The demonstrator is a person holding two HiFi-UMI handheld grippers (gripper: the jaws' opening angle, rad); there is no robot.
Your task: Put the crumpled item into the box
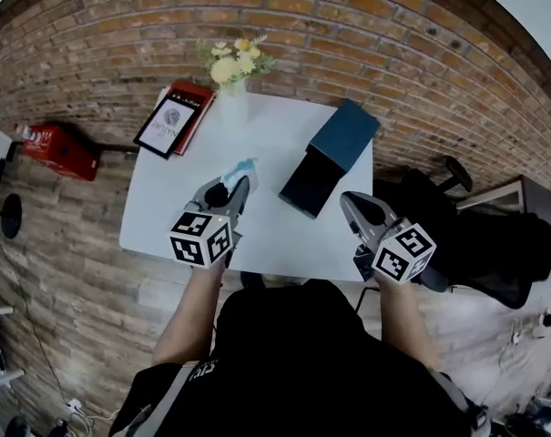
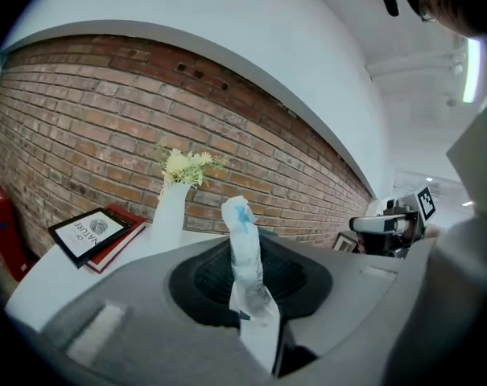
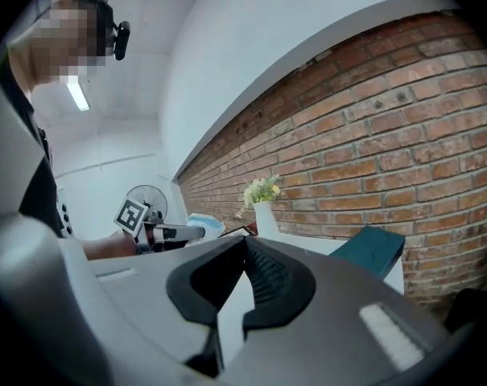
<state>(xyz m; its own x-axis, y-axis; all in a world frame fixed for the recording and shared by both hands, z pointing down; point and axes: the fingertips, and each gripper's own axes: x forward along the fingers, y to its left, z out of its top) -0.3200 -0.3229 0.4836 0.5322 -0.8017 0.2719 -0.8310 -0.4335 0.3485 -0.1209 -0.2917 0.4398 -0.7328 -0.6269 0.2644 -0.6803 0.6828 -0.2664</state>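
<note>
Head view: the left gripper (image 1: 237, 185) carries the crumpled white-and-blue item (image 1: 243, 167) over the white worktop (image 1: 166, 217), with the dark teal box (image 1: 330, 157) at its 3 o'clock

Left gripper view: jaws clenched on the crumpled item

Right gripper view: the right gripper (image 3: 245, 246) has its jaws closed together, empty

The table (image 1: 157, 217) lies bare along its front and left, and nothing stands between the item (image 1: 242, 166) in the left gripper (image 1: 239, 182) and the box (image 1: 343, 130). The box fills the right side up to the edge. The vase (image 1: 231, 103) and books (image 1: 177, 116) stand at the back, near the wall (image 1: 393, 44). A chair (image 1: 475, 244) crowds the floor beside the right gripper (image 1: 350, 200)
</note>
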